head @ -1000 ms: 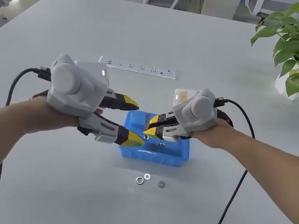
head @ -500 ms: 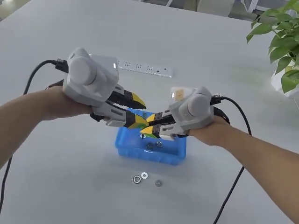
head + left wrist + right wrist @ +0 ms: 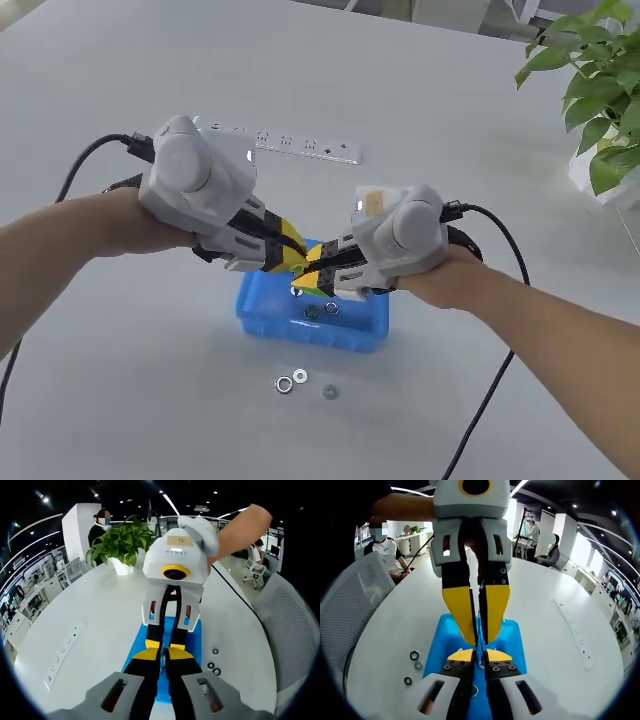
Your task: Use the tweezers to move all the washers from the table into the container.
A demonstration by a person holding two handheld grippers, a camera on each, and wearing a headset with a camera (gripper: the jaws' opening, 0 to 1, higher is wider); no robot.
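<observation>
Over the blue container (image 3: 258, 306) my two grippers meet tip to tip. My left gripper (image 3: 293, 255) comes in from the left, my right gripper (image 3: 306, 284) from the right. Both are shut on the thin dark tweezers (image 3: 478, 607), which run between the two pairs of yellow-tipped jaws. In the left gripper view my left gripper (image 3: 162, 656) faces the other one above the blue container (image 3: 134, 647). Two washers (image 3: 312, 312) lie inside the container. Three washers (image 3: 285, 383) lie on the table just in front of it, also seen in the right gripper view (image 3: 414, 655).
A white power strip (image 3: 280, 142) lies on the table behind the grippers. A potted plant (image 3: 600, 90) stands at the far right edge. Black cables trail from both grippers across the grey table (image 3: 120, 380). Office chairs and people are in the background.
My left gripper, open a second ago, has swung in to the right gripper's tips and shut on the tweezers. The right gripper has stayed over the container.
</observation>
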